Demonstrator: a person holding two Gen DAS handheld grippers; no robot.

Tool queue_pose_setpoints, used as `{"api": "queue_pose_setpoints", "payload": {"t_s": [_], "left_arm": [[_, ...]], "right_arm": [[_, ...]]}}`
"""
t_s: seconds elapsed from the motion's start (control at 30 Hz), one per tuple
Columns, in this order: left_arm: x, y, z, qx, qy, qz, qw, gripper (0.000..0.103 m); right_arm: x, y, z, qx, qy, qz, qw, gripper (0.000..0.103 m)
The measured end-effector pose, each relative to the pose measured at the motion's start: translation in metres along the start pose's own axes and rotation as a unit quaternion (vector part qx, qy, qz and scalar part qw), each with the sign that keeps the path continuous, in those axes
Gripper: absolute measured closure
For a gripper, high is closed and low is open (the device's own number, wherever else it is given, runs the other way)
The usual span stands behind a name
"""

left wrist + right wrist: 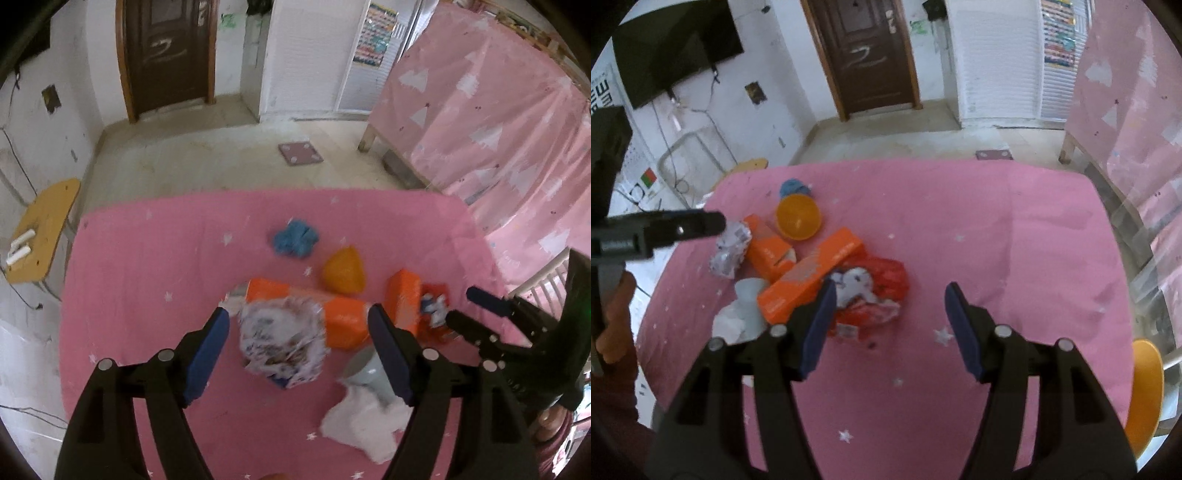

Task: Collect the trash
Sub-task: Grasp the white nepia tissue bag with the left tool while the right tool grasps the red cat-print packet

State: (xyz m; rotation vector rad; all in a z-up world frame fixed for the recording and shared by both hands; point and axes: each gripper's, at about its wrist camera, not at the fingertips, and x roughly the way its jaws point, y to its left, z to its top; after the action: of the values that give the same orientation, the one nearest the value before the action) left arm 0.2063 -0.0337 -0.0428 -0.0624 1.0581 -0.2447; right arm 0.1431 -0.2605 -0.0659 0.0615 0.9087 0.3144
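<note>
A heap of trash lies on the pink star-print tablecloth [140,302]. It holds a crumpled white-and-blue wrapper [280,343], two orange cartons [343,317] [404,299], a red wrapper [882,284], a pale cup [365,373] on its side and a white tissue [362,421]. An orange bowl [343,275] and a blue cloth [295,242] lie further back. My left gripper [299,314] hangs open over the crumpled wrapper, pads clear of it. My right gripper [886,328] is open beside the red wrapper, which lies by its left finger [820,325].
A wooden seat [44,229] stands left of the table, and an orange chair [1145,387] at its right edge. Pink-draped furniture [498,147] rises to the right. A brown door [871,51] and a dark screen [676,44] are on the far wall. A hand [617,321] grips the left tool.
</note>
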Motion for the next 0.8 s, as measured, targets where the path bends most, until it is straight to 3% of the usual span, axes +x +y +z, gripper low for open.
{"api": "queue_pose_setpoints", "payload": {"t_s": [0.33,0.53,0.6,0.67,0.8], "left_arm": [[0.031,0.012,-0.020,-0.014,0.023,-0.019,0.9995,0.033],[0.033,0.020,-0.032,-0.007,0.021,-0.003,0.9997,0.055],[0.032,0.020,-0.033,-0.006,0.020,-0.001,0.9998,0.057],[0.029,0.019,-0.033,-0.003,0.019,0.004,0.9998,0.063],[0.019,0.017,-0.034,0.006,0.006,0.012,0.9999,0.064]], "right_arm": [[0.016,0.007,0.001,-0.011,0.020,-0.004,1.000,0.038],[0.024,0.020,-0.002,-0.031,0.026,-0.011,0.999,0.039],[0.025,0.022,-0.004,-0.031,0.024,-0.004,0.999,0.056],[0.023,0.024,-0.005,-0.035,0.021,0.002,0.999,0.063],[0.015,0.028,-0.007,-0.038,0.012,0.003,0.999,0.068]]}}
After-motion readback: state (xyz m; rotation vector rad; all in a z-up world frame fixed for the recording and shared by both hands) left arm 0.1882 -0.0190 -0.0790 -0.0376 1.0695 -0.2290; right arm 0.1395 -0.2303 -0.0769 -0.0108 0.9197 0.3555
